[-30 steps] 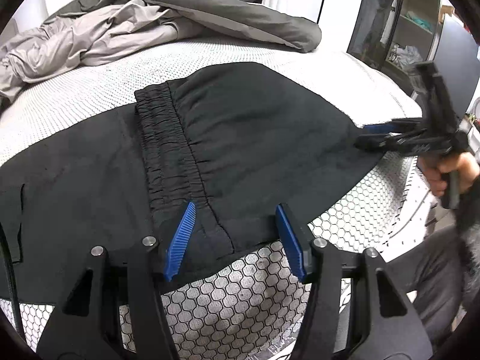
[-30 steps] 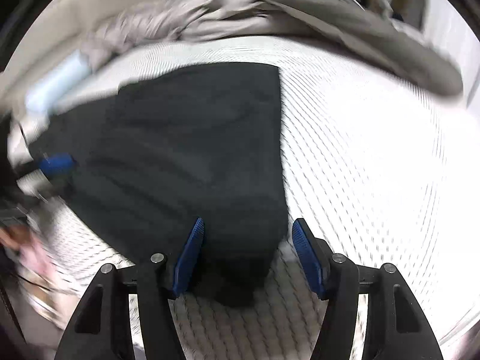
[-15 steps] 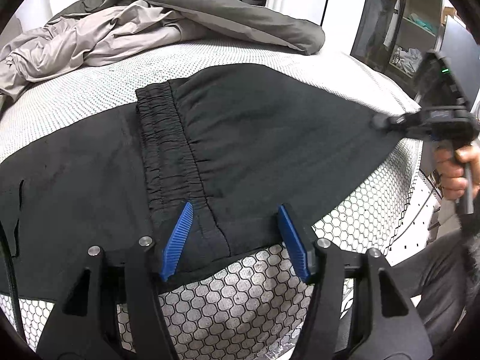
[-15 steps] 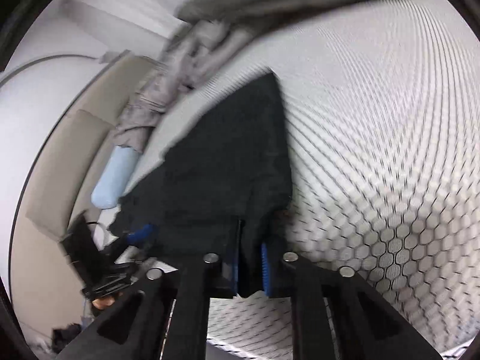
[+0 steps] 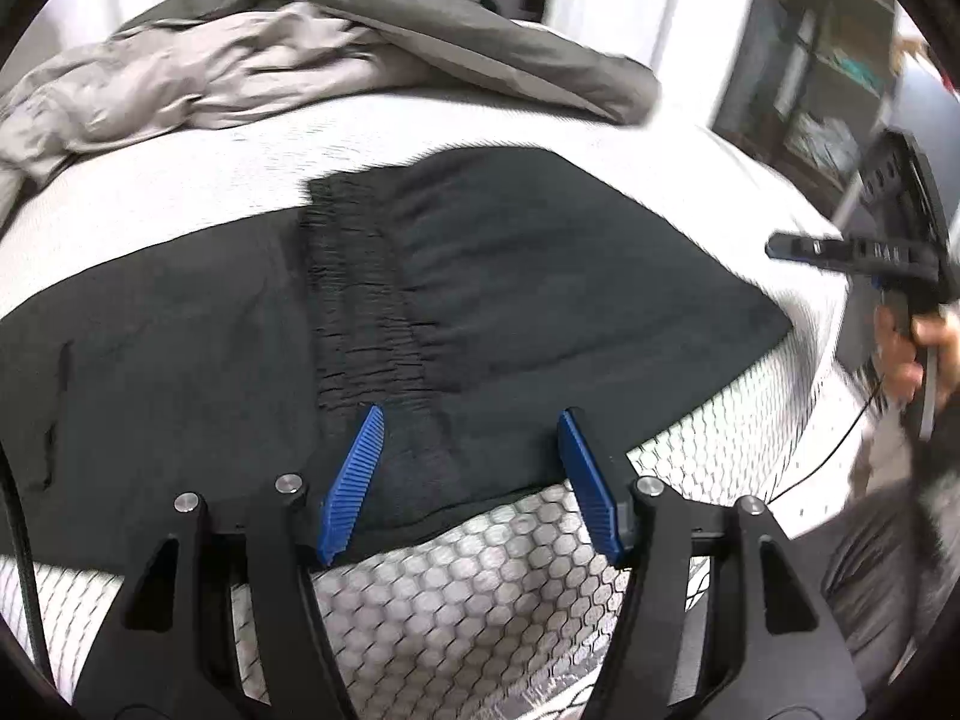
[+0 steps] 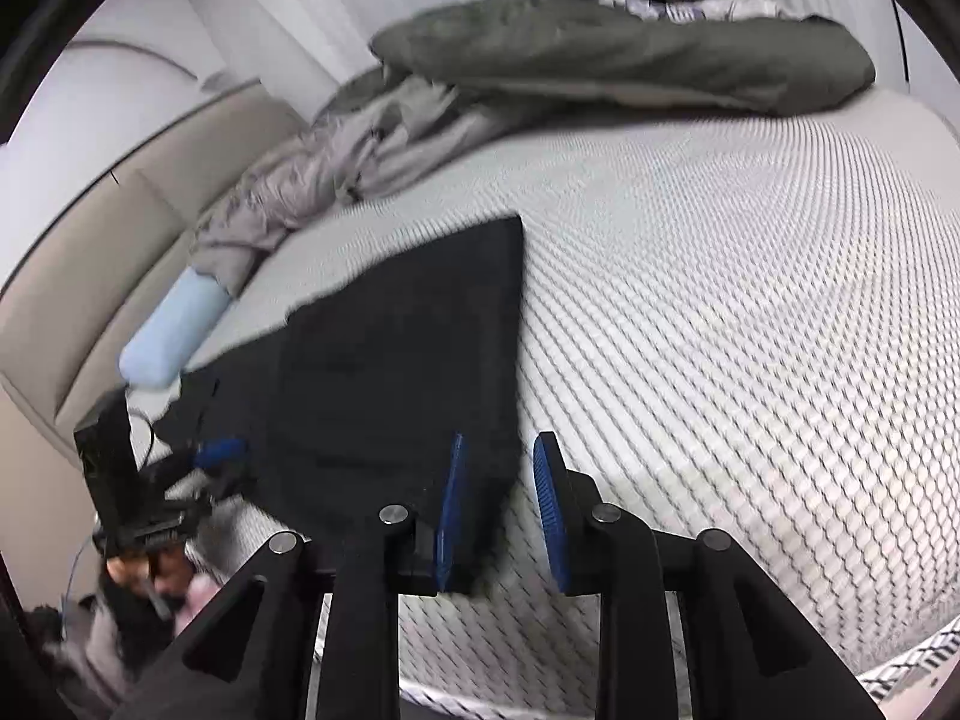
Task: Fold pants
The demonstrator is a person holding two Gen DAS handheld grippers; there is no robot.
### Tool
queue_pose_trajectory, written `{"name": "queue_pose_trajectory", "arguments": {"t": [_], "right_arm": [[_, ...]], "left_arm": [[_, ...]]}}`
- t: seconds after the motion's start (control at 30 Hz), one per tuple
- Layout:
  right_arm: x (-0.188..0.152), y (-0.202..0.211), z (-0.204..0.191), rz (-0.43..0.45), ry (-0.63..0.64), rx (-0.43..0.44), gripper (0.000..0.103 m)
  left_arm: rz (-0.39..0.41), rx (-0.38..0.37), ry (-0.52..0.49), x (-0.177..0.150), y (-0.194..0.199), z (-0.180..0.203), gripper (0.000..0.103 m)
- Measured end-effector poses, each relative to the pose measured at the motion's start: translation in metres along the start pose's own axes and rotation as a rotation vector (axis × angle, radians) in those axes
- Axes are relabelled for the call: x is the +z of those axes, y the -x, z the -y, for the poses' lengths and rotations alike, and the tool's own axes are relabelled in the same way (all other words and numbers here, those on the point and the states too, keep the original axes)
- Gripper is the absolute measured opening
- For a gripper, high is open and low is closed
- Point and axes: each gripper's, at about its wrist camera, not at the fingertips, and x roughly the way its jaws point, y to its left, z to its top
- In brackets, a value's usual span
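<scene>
Bed [image 5: 456, 600]: pants [image 5: 540, 300] flat, no labels.

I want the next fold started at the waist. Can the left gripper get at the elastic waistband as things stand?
Probably yes: the left gripper is open, the waistband of the black pants lies directly ahead of its fingers, nothing between.

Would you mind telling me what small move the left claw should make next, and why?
Probably close the left claw on the near edge of the black pants. Its fingers are open and straddle the hem beside the waistband, while the right claw, also open, sits at the pants' corner on the bed.
</scene>
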Motion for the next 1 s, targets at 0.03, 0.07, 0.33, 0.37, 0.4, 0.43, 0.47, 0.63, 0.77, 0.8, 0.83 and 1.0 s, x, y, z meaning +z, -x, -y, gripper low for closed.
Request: {"name": "queue_pose_trajectory", "arguments": {"t": [0.03,0.07,0.33,0.37,0.4,0.43,0.47,0.63,0.77,0.8,0.83,1.0], "right_arm": [[0.002,-0.003,-0.007,0.005,0.018,0.016,0.025],[0.003,-0.009,-0.014,0.000,0.046,0.031,0.025],[0.003,-0.059,-0.033,-0.163,0.145,-0.062,0.027],[0.005,-0.057,-0.033,-0.152,0.146,-0.054,0.034],[0.006,-0.057,-0.037,-0.145,0.149,-0.045,0.045],[0.008,-0.058,-0.041,-0.137,0.149,-0.035,0.049],[0.009,-0.056,-0.041,-0.129,0.150,-0.029,0.051],[0.001,-0.052,-0.034,-0.130,0.157,-0.031,0.051],[-0.001,-0.043,-0.029,-0.118,0.160,-0.001,0.051],[-0.002,-0.040,-0.028,-0.112,0.161,0.003,0.052],[-0.002,-0.041,-0.029,-0.108,0.162,0.004,0.052],[-0.003,-0.041,-0.032,-0.095,0.160,0.007,0.052]], "left_arm": [[0.006,0.015,0.025,0.000,0.006,-0.004,0.058],[0.010,0.021,0.044,0.000,0.013,-0.008,0.058],[0.130,0.183,0.415,-0.031,0.096,-0.112,0.064],[0.129,0.213,0.466,-0.037,0.102,-0.127,0.064],[0.112,0.250,0.531,-0.046,0.108,-0.145,0.065],[0.102,0.266,0.586,-0.054,0.112,-0.160,0.065],[0.100,0.267,0.651,-0.064,0.115,-0.177,0.065],[0.180,0.223,0.843,-0.083,0.122,-0.232,0.065],[0.211,0.235,0.943,-0.081,0.119,-0.264,0.057],[0.214,0.235,0.968,-0.081,0.116,-0.271,0.049],[0.213,0.244,0.990,-0.082,0.114,-0.279,0.034],[0.223,0.304,0.979,-0.075,0.107,-0.282,0.003]]}}
